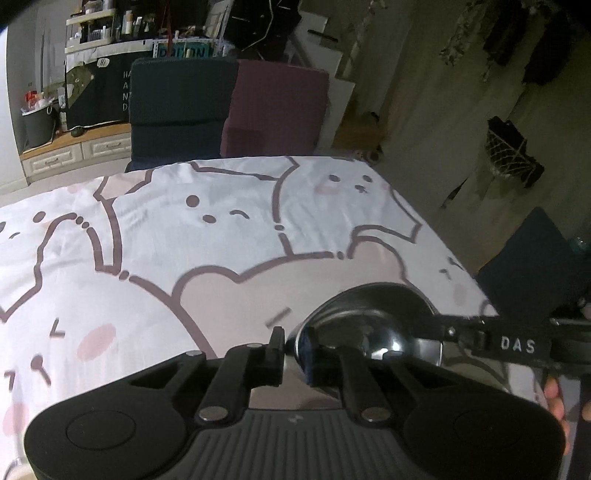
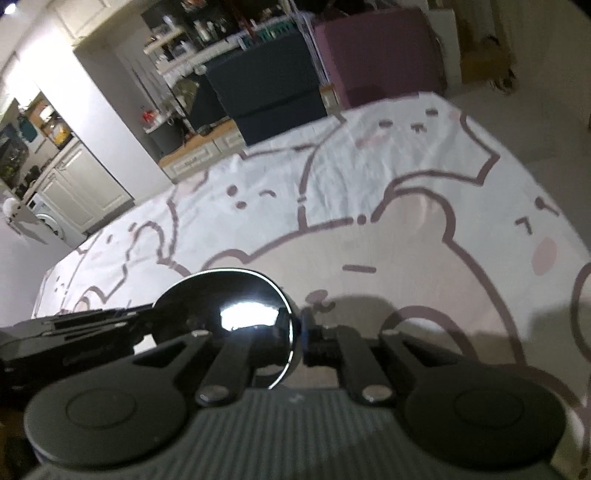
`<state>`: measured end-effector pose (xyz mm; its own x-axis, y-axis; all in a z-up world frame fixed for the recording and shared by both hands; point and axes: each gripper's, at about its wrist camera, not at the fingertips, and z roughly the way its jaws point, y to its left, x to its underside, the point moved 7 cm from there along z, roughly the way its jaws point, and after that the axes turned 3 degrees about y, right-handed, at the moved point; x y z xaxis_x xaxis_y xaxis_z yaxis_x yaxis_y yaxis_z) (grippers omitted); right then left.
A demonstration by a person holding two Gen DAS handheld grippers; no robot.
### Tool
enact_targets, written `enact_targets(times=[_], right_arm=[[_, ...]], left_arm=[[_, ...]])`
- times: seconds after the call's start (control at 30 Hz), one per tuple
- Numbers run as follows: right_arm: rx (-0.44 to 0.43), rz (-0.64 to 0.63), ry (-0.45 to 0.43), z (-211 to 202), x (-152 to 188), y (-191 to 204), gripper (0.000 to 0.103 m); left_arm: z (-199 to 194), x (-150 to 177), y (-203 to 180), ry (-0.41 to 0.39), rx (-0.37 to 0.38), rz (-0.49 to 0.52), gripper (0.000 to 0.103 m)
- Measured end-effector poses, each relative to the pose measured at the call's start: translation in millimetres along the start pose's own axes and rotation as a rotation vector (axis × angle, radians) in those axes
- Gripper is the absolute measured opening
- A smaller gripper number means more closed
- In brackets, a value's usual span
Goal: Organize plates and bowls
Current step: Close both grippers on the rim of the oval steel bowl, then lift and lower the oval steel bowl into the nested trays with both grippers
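White cloth printed with cartoon animal faces in brown outline covers the whole table, and it takes up most of both wrist views. Behind it stand two chairs, one dark and one plum-coloured, with cluttered shelves further back; the far room is dim and blurred, so the items on the shelves cannot be made out.

One shiny metal bowl is gripped from both sides. In the left wrist view its mouth faces up and toward the camera, and the near part of its rim is hidden behind the left gripper, whose fingers are pressed together on the rim, one pad inside and one outside. The right gripper pinches the opposite rim the same way; from its camera the bowl sits to the left of the jaws, tilted with its opening turned sideways, a bright reflection inside. Its lower edge is cut off by the gripper body.

Each tool shows in the other's view, reaching in from the side. Whether the bowl touches the cloth cannot be told. Fingertips of a hand show at the right edge.
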<state>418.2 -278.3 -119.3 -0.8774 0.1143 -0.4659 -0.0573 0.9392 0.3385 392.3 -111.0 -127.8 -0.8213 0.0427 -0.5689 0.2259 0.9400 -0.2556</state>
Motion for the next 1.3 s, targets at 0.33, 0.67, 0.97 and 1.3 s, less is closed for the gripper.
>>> enact_targets(times=[0.33, 0.67, 0.97, 1.3], right_arm=[[0.026, -0.135, -0.005, -44.1, 38.4, 6.5, 0.007], [0.053, -0.275, 0.109, -40.4, 78.4, 14.4, 0.008], [0.089, -0.363, 0.160, -22.2, 89.0, 26.4, 0.008], [0.114, -0.358, 0.200, 0.7, 81.4, 19.3, 0.012]], left_arm=[[-25.4, 60.8, -28.2, 0.055, 0.018, 0.041, 0.015], [-26.4, 105.8, -38.5, 0.135, 0.025, 0.095, 0.014], [-14.1, 116.1, -36.7, 0.181, 0.008, 0.130, 0.014], [-4.6, 118.9, -42.8, 0.205, 0.008, 0.168, 0.014]])
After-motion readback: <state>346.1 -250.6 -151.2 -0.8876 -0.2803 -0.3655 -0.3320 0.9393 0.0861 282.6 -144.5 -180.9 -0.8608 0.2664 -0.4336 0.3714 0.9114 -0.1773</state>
